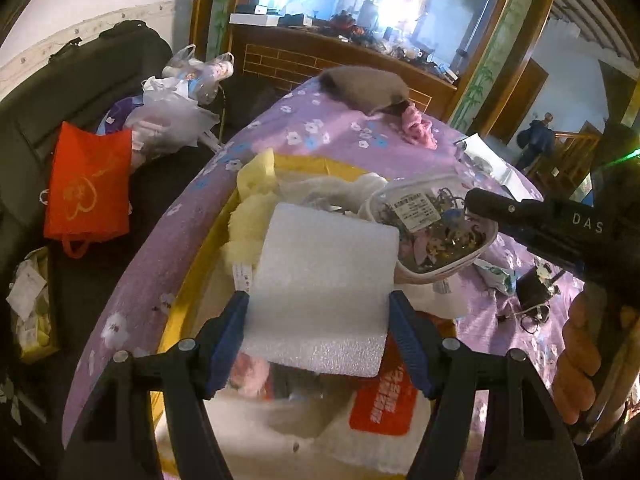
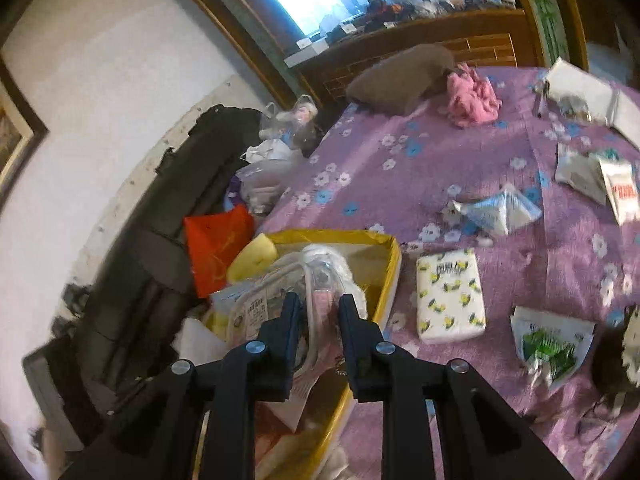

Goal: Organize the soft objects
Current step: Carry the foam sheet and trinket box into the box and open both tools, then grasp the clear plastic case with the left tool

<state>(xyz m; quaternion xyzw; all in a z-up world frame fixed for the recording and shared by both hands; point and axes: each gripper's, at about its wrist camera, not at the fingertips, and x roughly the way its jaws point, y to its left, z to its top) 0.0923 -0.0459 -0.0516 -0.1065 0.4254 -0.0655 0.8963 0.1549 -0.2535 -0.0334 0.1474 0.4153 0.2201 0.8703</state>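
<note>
A white foam block (image 1: pixel 320 292) is clamped at its two sides between the left gripper's (image 1: pixel 318 336) blue pads, held above a yellow box (image 1: pixel 176 320) on a purple floral bedspread (image 1: pixel 320 132). Its long axis runs away from the camera, tilted up at the far end. Only this left view shows the block; it also shows the right gripper (image 1: pixel 472 200) touching a clear plastic tub (image 1: pixel 432 232). The right view (image 2: pixel 320 312) shows narrowly parted jaws over that tub (image 2: pixel 272 312); whether they pinch it I cannot tell. Only there, a tissue pack (image 2: pixel 450 296) lies beside the box.
</note>
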